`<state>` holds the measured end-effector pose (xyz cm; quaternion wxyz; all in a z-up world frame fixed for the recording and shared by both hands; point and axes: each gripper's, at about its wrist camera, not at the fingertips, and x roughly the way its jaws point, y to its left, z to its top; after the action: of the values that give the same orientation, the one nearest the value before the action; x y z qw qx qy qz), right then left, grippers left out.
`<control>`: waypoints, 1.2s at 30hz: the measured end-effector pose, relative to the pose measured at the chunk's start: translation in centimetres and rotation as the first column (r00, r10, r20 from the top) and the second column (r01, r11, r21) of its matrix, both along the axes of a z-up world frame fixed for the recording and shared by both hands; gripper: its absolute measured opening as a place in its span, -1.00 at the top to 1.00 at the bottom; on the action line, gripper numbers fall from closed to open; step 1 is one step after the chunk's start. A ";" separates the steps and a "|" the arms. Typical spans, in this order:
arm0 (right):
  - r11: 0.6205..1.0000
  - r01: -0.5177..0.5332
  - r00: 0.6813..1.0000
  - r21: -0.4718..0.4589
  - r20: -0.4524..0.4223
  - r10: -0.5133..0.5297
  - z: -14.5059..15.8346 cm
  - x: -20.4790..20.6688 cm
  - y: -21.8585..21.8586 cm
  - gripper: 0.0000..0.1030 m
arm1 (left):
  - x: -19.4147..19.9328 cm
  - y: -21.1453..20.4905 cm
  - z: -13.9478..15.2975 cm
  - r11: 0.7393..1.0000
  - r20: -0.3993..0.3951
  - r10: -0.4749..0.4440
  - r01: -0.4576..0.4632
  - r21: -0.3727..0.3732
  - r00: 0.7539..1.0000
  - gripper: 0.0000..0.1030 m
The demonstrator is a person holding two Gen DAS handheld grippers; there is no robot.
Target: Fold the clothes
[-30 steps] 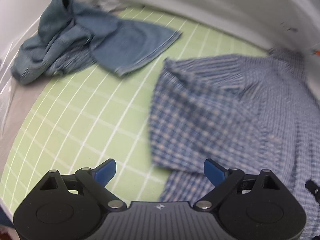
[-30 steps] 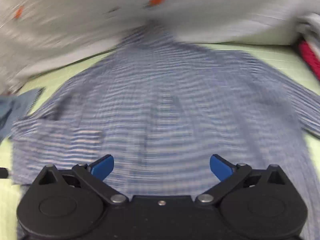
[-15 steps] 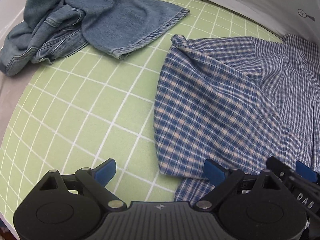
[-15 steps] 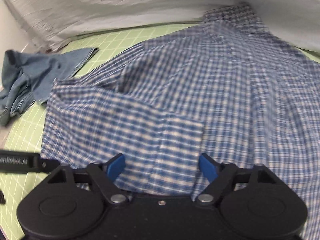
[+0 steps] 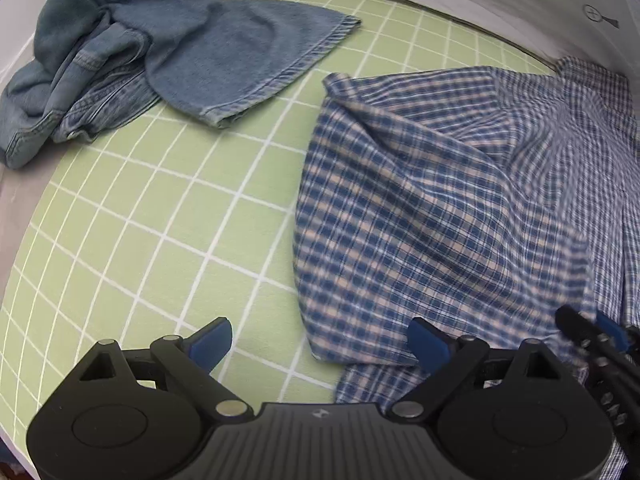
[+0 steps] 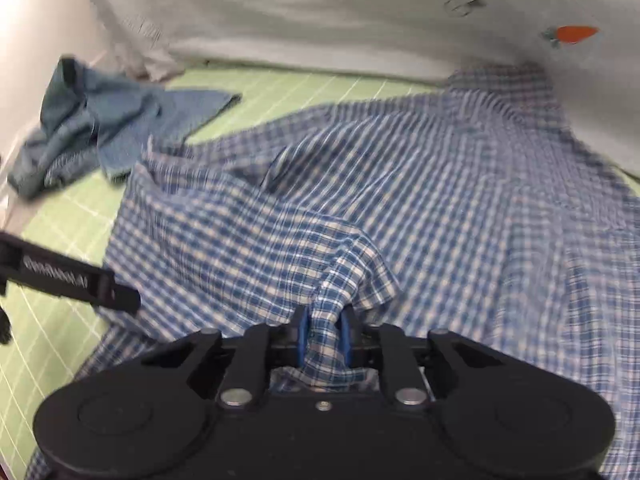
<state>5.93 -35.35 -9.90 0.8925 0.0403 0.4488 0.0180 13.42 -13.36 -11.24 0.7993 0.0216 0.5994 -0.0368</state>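
1. Denim garment (image 5: 168, 52): faded blue, stitched hems, crumpled at upper left on the green grid mat (image 5: 132, 200).
2. Left gripper (image 5: 320, 344): jaws wide, nothing between them.
3. Plaid shirt (image 5: 440, 208): thin blue-white check, rumpled, centre-right.
4. Right gripper (image 6: 324, 336): jaws just closed, pinching a shirt fold.
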 end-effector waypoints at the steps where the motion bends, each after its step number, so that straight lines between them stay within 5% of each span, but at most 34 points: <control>1: 1.000 0.017 1.000 0.000 0.018 -0.017 0.4 -0.2 -0.5 0.69 | 0.1 -0.3 0.0 1.000 0.001 -0.008 0.008 -0.003 1.000 -0.83; 6: 0.989 0.148 0.984 0.002 0.097 -0.148 2.3 -1.0 -4.4 0.71 | 0.4 -2.2 0.4 0.999 0.017 -0.048 0.048 0.002 0.999 -0.83; 10: 0.951 0.309 0.941 -0.011 0.153 -0.303 3.6 -1.7 -9.5 0.71 | 0.6 -3.6 1.0 0.996 0.039 -0.091 0.091 0.005 0.995 -0.83; 17: 0.819 0.557 0.824 -0.140 0.215 -0.524 4.4 -3.4 -21.0 0.71 | 0.4 -5.8 2.1 0.985 0.070 -0.162 0.165 -0.045 0.984 -0.83; 23: 0.666 0.692 0.721 -0.278 0.245 -0.648 3.6 -5.6 -27.2 0.71 | -0.6 -7.6 3.5 0.980 0.099 -0.192 0.196 -0.037 0.976 -0.83; 25: 0.634 0.720 0.691 -0.282 0.217 -0.689 3.0 -6.5 -28.7 0.58 | -1.4 -8.1 4.4 0.978 0.120 -0.199 0.205 -0.033 0.973 -0.83; 27: 0.632 0.733 0.679 -0.250 0.219 -0.701 3.0 -7.7 -28.6 -0.03 | -2.4 -8.6 5.3 0.977 0.145 -0.205 0.211 -0.026 0.968 -0.83; 28: 0.646 0.727 0.686 -0.233 0.227 -0.691 3.2 -8.4 -28.2 -0.18 | -3.2 -8.7 5.8 0.977 0.155 -0.204 0.210 -0.028 0.967 -0.83; 30: 0.677 0.709 0.704 -0.197 0.242 -0.668 3.6 -10.1 -26.9 -0.79 | -4.7 -8.8 6.8 0.977 0.176 -0.200 0.209 -0.032 0.964 -0.83; 32: 0.702 0.694 0.715 -0.159 0.259 -0.649 4.1 -12.1 -25.5 -1.00 | -6.3 -8.9 7.7 0.978 0.196 -0.195 0.206 -0.037 0.961 -0.83; 36: 0.749 0.661 0.731 -0.032 0.251 -0.635 4.6 -16.3 -23.3 -1.00 | -10.1 -8.3 9.1 0.983 0.225 -0.150 0.170 -0.072 0.963 -0.83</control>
<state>-10.40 -58.61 -5.27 0.8879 0.1387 0.3032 -0.3170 3.36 -21.71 -2.13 0.8550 0.0378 0.5017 -0.1258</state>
